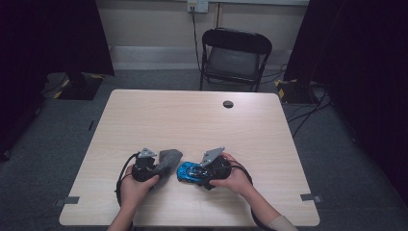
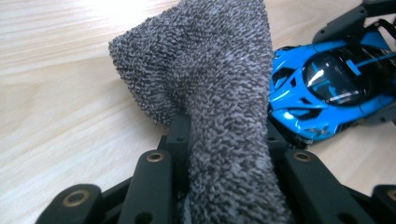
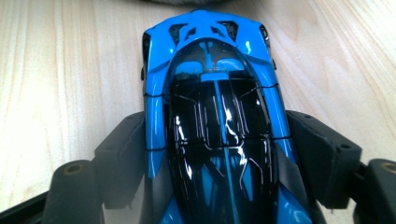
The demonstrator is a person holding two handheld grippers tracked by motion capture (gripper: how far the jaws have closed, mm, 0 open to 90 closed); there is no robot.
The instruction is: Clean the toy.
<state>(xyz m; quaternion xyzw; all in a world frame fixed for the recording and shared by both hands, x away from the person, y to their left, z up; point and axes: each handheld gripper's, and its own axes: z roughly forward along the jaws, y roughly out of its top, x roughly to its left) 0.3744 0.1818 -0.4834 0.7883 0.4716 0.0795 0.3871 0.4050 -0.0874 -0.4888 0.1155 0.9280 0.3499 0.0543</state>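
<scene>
A grey terry cloth (image 1: 169, 158) lies bunched on the wooden table (image 1: 192, 118) near its front edge. My left gripper (image 1: 155, 166) is shut on the cloth, which rises thick between its jaws in the left gripper view as the cloth (image 2: 210, 79). Just to the right sits a blue and black toy car (image 1: 185, 170), nose toward the cloth. My right gripper (image 1: 198, 174) holds the car from behind. In the right gripper view its jaws press both sides of the car (image 3: 219, 107). The car (image 2: 327, 84) also sits beside the cloth in the left gripper view.
A black folding chair (image 1: 235, 53) stands behind the table's far edge. A round cable hole (image 1: 228, 104) lies in the far part of the tabletop. Dark curtains hang at both sides, and cables run over the floor at the right.
</scene>
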